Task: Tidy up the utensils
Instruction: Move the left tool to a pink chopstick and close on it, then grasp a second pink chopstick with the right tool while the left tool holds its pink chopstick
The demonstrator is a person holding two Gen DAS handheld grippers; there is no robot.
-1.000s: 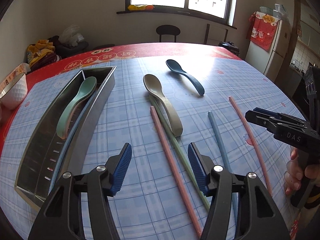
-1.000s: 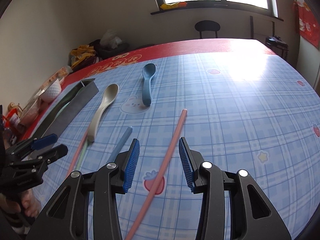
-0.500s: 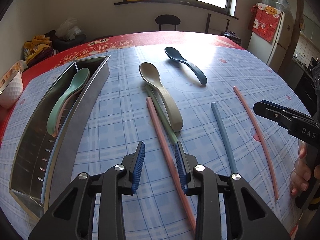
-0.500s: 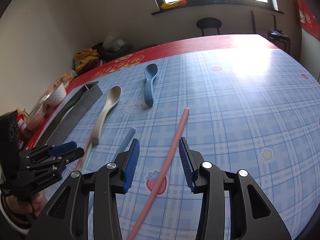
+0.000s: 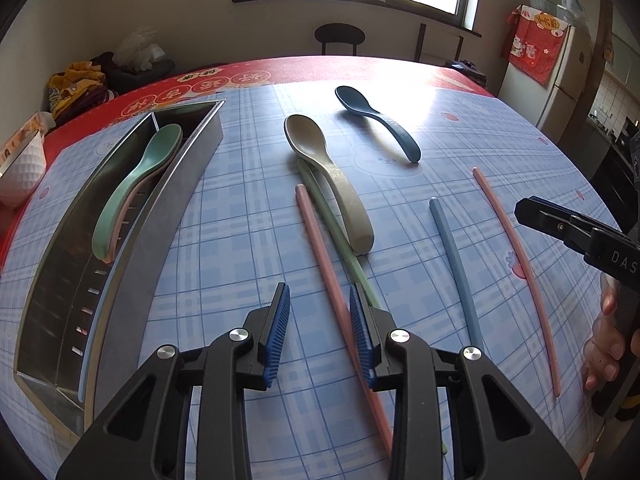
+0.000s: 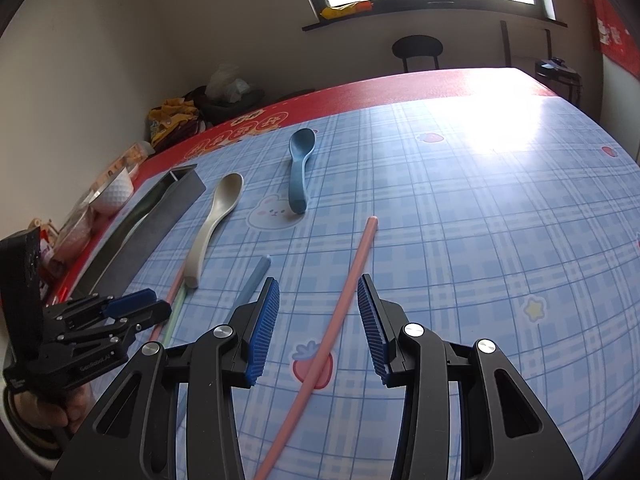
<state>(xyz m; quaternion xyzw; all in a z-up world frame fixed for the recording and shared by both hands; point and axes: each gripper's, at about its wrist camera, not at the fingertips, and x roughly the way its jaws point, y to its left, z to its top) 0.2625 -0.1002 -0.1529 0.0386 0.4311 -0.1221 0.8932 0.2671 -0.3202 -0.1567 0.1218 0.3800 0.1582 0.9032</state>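
My left gripper (image 5: 320,330) hovers low over the table, jaws narrowed but open. A pink chopstick (image 5: 320,240) runs under it, close to the right pad, and no pad presses on it. Beside it lie a green chopstick (image 5: 316,190), a beige spoon (image 5: 328,184), a dark blue spoon (image 5: 376,124) and a blue chopstick (image 5: 456,264). A steel tray (image 5: 176,184) on the left holds a green spoon (image 5: 140,176) over a pink one. My right gripper (image 6: 318,320) stands open over a second pink chopstick (image 6: 352,276), which passes between its fingers untouched.
A white bowl (image 5: 22,164) and snack bags sit at the table's left edge on the red border. A person's hand (image 5: 604,344) holds the right gripper's handle. A chair (image 5: 340,38) and a fridge (image 5: 556,76) stand beyond the table.
The left gripper's jaws have narrowed, and it has shifted forward so the pink chopstick lies between them. The right gripper has held still.
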